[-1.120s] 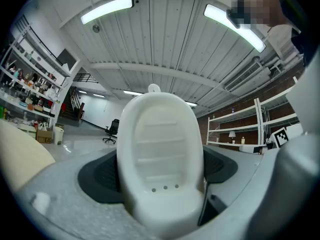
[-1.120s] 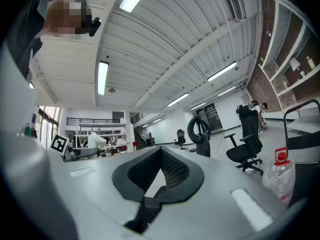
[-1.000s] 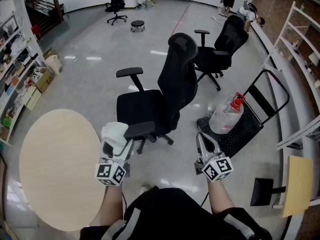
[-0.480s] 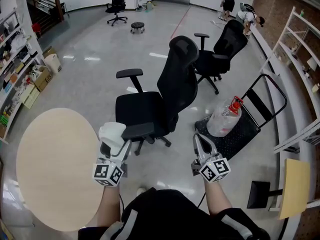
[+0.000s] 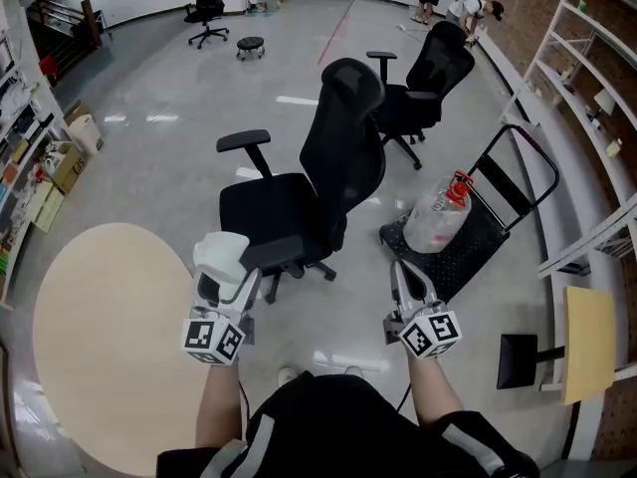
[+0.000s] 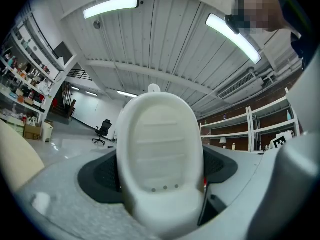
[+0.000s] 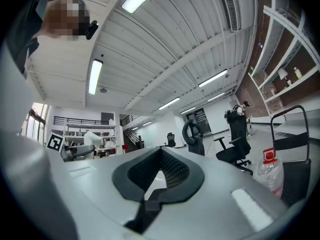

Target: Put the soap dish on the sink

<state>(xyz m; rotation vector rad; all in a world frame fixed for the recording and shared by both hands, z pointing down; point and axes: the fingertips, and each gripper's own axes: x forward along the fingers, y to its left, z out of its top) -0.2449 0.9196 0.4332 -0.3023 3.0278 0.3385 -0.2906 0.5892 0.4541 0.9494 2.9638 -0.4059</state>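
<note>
A white oval soap dish (image 5: 220, 256) is clamped in my left gripper (image 5: 225, 285), held upright in front of me. In the left gripper view the soap dish (image 6: 160, 159) fills the middle, ribbed, with three small holes near its lower end, standing between the dark jaw pads. My right gripper (image 5: 406, 285) is held at the same height to the right, shut with nothing between its jaws; in the right gripper view its dark pads (image 7: 159, 174) meet. No sink shows in any view.
A black office chair (image 5: 309, 192) stands just ahead of both grippers. A round beige table (image 5: 100, 337) lies at the left. A black cart (image 5: 468, 242) carrying a large clear water bottle (image 5: 433, 217) is at the right. White shelving (image 5: 587, 118) lines the right wall.
The view has shifted a little forward and to the left; both grippers hold the same pose and the soap dish stays in the left one.
</note>
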